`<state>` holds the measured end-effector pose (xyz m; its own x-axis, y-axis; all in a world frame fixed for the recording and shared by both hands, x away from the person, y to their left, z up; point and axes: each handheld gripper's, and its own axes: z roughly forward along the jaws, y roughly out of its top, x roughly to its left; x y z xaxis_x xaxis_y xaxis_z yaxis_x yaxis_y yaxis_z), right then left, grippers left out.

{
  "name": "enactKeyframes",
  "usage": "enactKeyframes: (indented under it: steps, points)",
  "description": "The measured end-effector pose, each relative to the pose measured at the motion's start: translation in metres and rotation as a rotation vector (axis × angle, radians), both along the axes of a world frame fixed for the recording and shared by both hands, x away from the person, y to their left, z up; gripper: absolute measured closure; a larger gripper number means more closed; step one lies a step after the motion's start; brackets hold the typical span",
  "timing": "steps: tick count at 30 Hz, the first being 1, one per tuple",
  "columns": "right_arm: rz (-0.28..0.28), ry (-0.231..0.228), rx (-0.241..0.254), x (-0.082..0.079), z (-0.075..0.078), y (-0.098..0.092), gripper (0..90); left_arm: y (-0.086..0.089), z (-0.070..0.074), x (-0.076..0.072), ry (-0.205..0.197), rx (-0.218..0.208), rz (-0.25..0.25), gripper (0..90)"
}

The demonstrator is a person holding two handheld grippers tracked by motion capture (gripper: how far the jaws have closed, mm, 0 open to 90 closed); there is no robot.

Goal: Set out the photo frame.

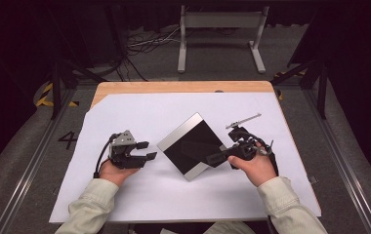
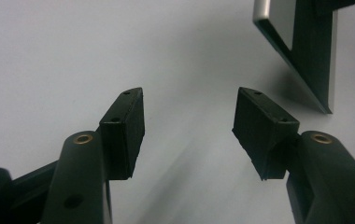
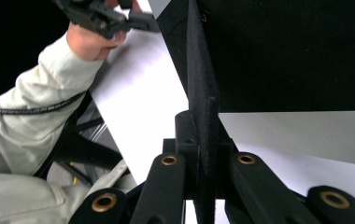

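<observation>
Pinching the tablet's (image 1: 193,145) near edge, the right gripper (image 1: 216,158) has its fingers clamped tight. Left gripper (image 1: 147,150) rests beside it on the white sheet (image 1: 174,195), fingers wide apart, holding nothing.

A white sheet (image 1: 139,195) covers a wooden table (image 1: 174,87); at twelve o'clock stands a grey frame (image 1: 221,22), beside what seem cables (image 1: 142,44).
</observation>
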<state>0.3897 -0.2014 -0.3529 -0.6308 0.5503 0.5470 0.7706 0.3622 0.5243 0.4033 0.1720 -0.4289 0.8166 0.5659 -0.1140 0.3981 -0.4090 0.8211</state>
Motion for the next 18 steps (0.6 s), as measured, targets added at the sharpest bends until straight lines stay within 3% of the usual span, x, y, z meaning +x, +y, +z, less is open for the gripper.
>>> enactKeyframes:
  steps: [9, 14, 18]
  points:
    - [-0.103, -0.121, 0.047, -0.001, -0.001, -0.008, 87.0, -0.001, 0.000, 0.000, -0.001, 0.000, -0.002, 43.8]
    - [-0.191, -0.196, 0.073, -0.001, -0.017, -0.014, 87.0, -0.001, 0.000, 0.000, -0.004, 0.004, -0.002, 43.8]
    - [-0.210, -0.217, 0.102, -0.003, -0.026, -0.021, 86.9, -0.001, 0.000, 0.000, 0.000, 0.001, -0.002, 43.8]
